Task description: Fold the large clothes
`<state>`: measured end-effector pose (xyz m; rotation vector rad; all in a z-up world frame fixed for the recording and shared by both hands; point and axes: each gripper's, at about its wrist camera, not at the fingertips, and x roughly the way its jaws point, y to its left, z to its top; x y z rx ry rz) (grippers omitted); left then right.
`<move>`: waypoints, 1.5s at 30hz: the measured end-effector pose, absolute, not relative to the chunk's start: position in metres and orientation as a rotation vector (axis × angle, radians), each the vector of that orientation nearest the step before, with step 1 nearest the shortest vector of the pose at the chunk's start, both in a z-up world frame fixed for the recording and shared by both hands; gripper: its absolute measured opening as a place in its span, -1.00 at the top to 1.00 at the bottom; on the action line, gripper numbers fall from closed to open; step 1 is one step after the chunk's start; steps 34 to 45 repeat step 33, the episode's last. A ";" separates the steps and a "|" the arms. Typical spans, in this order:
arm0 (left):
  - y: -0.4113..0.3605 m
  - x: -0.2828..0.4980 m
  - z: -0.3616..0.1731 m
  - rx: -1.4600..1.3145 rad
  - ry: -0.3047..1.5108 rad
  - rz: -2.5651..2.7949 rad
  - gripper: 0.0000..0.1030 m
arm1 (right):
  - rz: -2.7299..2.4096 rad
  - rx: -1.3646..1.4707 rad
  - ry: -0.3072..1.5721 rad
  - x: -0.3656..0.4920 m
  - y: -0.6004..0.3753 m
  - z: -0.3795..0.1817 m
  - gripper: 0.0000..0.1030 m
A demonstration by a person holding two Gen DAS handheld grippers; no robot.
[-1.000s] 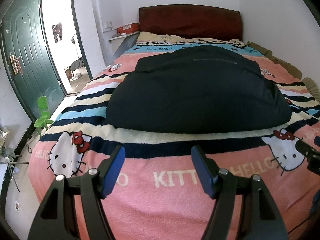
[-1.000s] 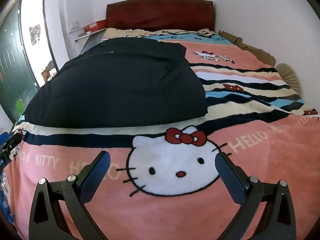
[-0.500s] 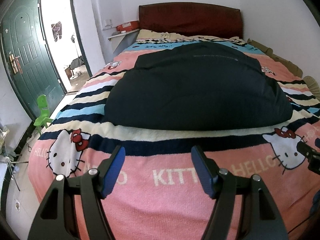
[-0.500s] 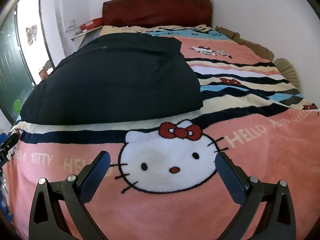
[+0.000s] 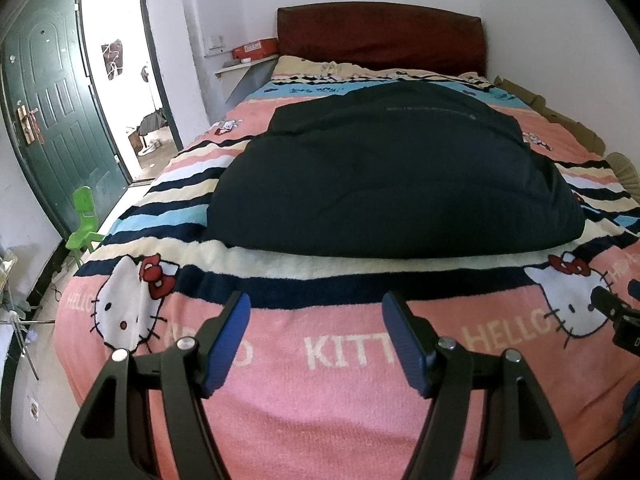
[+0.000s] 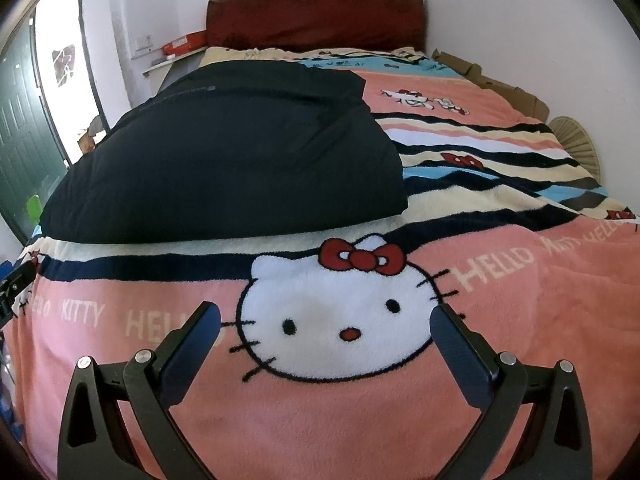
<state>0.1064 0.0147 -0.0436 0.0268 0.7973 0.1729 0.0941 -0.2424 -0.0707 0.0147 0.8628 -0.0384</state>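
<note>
dark garment folded on blanket, L gripper & R gripper both agape

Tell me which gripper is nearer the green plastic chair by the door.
Left. The left gripper hangs over the blanket's door-side half, with the green chair just off that bed edge. The right gripper sits further toward the wall side.

Home bedroom, bed with cartoon blanket, red headboard, green door
</note>
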 end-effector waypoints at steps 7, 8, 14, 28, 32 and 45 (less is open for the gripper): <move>0.014 0.107 -0.044 0.028 0.798 0.172 -0.30 | -0.040 0.014 0.865 0.094 -0.242 -0.072 -0.99; 0.014 0.107 -0.045 0.029 0.800 0.171 -0.30 | -0.040 0.015 0.865 0.094 -0.242 -0.072 -0.99; 0.013 0.110 -0.047 0.030 0.809 0.168 -0.30 | -0.041 0.016 0.872 0.095 -0.244 -0.075 -0.99; 0.013 0.111 -0.049 0.031 0.814 0.166 -0.30 | -0.042 0.019 0.877 0.097 -0.246 -0.077 -0.99; 0.013 0.112 -0.051 0.026 0.819 0.162 -0.30 | -0.043 0.021 0.881 0.098 -0.248 -0.079 -0.99; 0.013 0.112 -0.052 0.026 0.823 0.161 -0.30 | -0.043 0.022 0.882 0.099 -0.248 -0.079 -0.99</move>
